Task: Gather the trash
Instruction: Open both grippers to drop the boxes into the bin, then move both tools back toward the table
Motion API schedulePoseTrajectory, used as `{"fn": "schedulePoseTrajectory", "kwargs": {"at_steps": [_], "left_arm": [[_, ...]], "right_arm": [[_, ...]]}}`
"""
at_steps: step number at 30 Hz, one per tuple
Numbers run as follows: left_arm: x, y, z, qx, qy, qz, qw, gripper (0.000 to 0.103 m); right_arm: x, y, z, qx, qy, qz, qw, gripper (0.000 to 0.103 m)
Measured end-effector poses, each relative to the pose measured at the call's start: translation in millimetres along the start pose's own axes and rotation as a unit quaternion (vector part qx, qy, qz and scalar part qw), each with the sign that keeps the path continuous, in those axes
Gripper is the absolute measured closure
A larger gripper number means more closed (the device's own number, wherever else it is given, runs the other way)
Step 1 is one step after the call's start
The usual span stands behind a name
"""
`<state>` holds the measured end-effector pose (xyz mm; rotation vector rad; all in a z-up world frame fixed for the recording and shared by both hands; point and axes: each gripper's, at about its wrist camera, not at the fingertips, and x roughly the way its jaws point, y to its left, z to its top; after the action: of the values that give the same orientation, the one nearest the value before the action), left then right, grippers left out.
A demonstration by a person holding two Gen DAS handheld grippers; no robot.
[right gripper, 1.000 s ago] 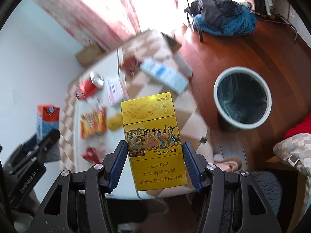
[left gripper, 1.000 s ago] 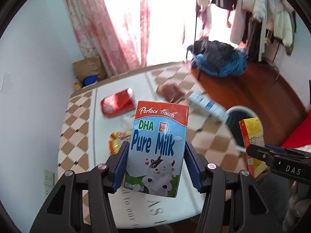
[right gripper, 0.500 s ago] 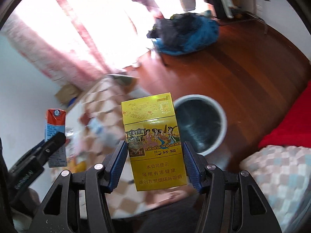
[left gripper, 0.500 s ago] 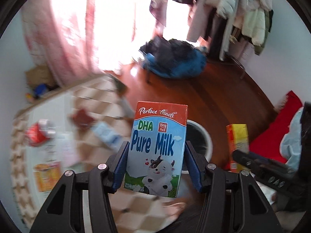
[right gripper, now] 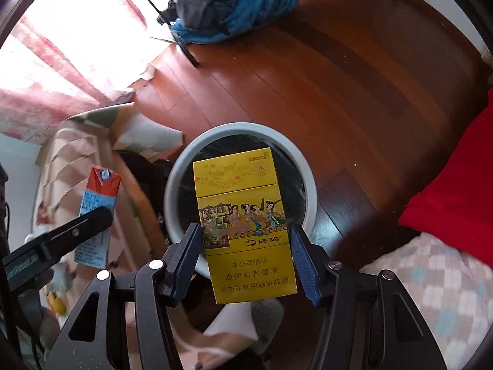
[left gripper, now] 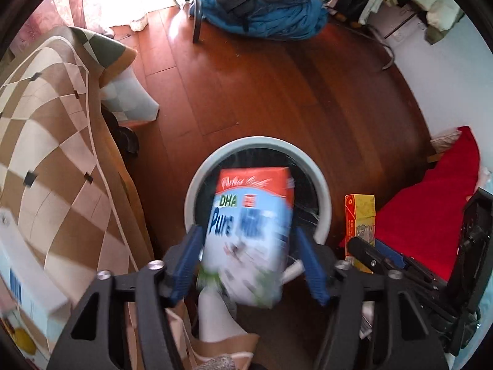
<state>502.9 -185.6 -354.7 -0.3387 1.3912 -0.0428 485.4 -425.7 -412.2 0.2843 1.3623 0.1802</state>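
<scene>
My left gripper (left gripper: 249, 265) is opening — milk carton (left gripper: 246, 234) loose between pads, over bin (left gripper: 320, 185). Right gripper (right gripper: 246, 256) clamps yellow cigarette pack (right gripper: 243, 225); checkered tablecloth (left gripper: 46, 160) left.

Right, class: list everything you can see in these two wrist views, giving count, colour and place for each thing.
Milk carton: one, blue and white with red top, blurred, between opening jaws over the bin.
Cigarette pack: one, yellow, between the right jaws above the bin.
Trash bin: one, grey rim, black liner, on the floor.
Tablecloth: one, brown and cream checks, left.
Clothes heap: one, blue and dark, far floor.
Red blanket: one, right.
Curtain: one, pink, by the window.
Wooden floor: reddish brown.
Left hand-held gripper: one, black, blue pads.
Right hand-held gripper: one, black, blue pads.
</scene>
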Motion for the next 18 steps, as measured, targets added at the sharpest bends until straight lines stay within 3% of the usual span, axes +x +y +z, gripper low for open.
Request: {"fn": "schedulePoseTrajectory", "kwargs": {"at_steps": [1,2,3,5,12,18], "left_arm": [[1,-1,1,-0.001,-0.002,0.006,1.0,0.018],[3,-2,2,-0.002,-0.003,0.013,0.9999,0.012],[4,-2,-1,-0.003,-0.003,0.018,0.9998,0.004],[2,-4,-2,-0.001,-0.008,0.036,0.9993,0.004],[-3,-4,-28,0.011,-0.021,0.116,0.993,0.004],[-10,2,-48,0.007,-0.017,0.133,0.9909,0.004]], "right_arm": [[10,-3,5,0.003,0.011,0.002,1.0,0.042],[20,-5,9,0.006,0.022,0.006,1.0,0.031],[25,-7,11,0.007,0.028,0.007,1.0,0.014],[33,-9,12,0.003,0.033,0.0,0.999,0.005],[38,-13,-3,-0.022,0.041,-0.056,0.997,0.0],[19,-12,-19,-0.041,0.03,-0.09,0.995,0.0]]}}
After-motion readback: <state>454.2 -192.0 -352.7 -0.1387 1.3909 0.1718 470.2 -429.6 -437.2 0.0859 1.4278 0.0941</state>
